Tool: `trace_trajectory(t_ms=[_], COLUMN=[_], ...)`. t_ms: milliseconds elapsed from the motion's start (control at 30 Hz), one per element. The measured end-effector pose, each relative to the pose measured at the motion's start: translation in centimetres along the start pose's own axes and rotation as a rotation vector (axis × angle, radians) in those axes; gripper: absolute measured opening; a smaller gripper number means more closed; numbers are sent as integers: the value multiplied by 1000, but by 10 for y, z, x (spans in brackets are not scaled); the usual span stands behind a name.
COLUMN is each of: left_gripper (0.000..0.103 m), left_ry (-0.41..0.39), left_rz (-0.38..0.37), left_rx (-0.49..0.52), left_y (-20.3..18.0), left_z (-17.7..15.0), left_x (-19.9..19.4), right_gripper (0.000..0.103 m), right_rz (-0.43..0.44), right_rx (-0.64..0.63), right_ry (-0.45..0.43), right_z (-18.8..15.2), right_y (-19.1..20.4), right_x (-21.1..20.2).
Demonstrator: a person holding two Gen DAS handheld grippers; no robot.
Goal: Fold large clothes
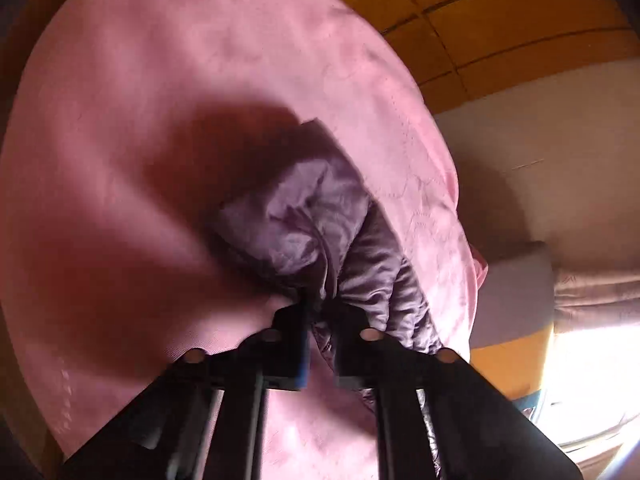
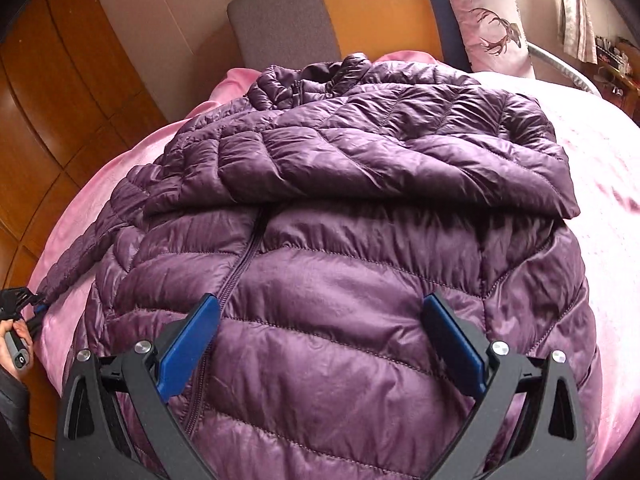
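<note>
1. My left claw [image 1: 320, 320] is clamped on the sleeve cuff [image 1: 304, 224] of the purple puffer jacket [image 2: 340, 280], at the bed's [image 2: 600, 160] left edge.
2. My right claw [image 2: 320, 360] hangs spread above the jacket's front.
3. Risk: the slick, quilted nylon may slip free; its puffy filling may spring folds apart.

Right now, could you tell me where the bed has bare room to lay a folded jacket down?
Bare pink sheet runs right of the jacket, below the pillow. The left edge is tight: the sleeve stretches there to the left gripper.
</note>
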State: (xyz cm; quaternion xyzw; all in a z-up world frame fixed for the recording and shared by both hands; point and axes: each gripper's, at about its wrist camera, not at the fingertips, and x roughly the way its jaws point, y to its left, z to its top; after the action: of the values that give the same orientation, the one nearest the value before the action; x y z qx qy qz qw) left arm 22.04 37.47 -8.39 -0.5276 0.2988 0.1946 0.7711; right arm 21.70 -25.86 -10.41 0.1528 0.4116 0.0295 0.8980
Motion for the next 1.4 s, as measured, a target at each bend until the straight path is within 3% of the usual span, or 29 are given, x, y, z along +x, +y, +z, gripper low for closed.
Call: trace_trajectory(t_ms=[67, 200, 333, 400, 533, 600, 633, 667, 700, 867, 1033, 1100, 1133, 1167, 1233, 1267, 1400], left_gripper=[4, 4, 4, 4, 5, 16, 40, 77, 84, 84, 84, 84, 84, 84, 84, 84, 84], left_ry=[-24, 3, 86, 184, 314, 404, 461, 501, 507, 531, 481, 471, 475, 480, 488, 492, 495], left_rz=[-60, -275, -464, -549, -575, -557, -539, -519, -517, -508, -454, -431, -424, -419, -398, -394, -397], left_rx=[114, 427, 719, 856, 1083, 1159, 1178, 1185, 1173, 1078, 991, 972, 961, 952, 939, 937, 950], left_y=[-26, -113, -193, -226, -251, -249, -246, -241, -232, -191, -154, -142, -136, -131, -121, -118, -117], left_z=[-5, -53, -142, -204, -308, -348, -364, -373, -379, -368, -331, -323, -321, -319, -318, -318, -317], left_x=[-12, -38, -51, -48, -31, -14, -5, 2, 0, -7, -16, -17, -17, -19, -17, -18, -25], right_gripper=[101, 101, 101, 101, 101, 100, 100, 99, 98, 85, 85, 84, 73, 47, 19, 13, 11], right_rz=[3, -6, 18, 43, 85, 94, 106, 118, 131, 239, 326, 311, 299, 289, 262, 272, 316], right_rx=[1, -6, 13, 36, 80, 100, 120, 140, 156, 196, 107, 79, 65, 43, -23, -54, -102], right_ry=[2, 9, 6, 3, -4, -10, -17, -23, -26, -41, 0, 57, 83, 112, 158, 133, -40], right_z=[-1, -1, 0, 1, 5, 7, 8, 10, 11, 25, 47, 54, 57, 59, 66, 72, 113], right_y=[-1, -1, -5, -8, -17, -23, -27, -31, -35, -35, 10, 32, 42, 53, 79, 91, 112], right_x=[2, 5, 3, 2, -5, -9, -12, -15, -17, -24, -3, 22, 35, 46, 55, 47, -12])
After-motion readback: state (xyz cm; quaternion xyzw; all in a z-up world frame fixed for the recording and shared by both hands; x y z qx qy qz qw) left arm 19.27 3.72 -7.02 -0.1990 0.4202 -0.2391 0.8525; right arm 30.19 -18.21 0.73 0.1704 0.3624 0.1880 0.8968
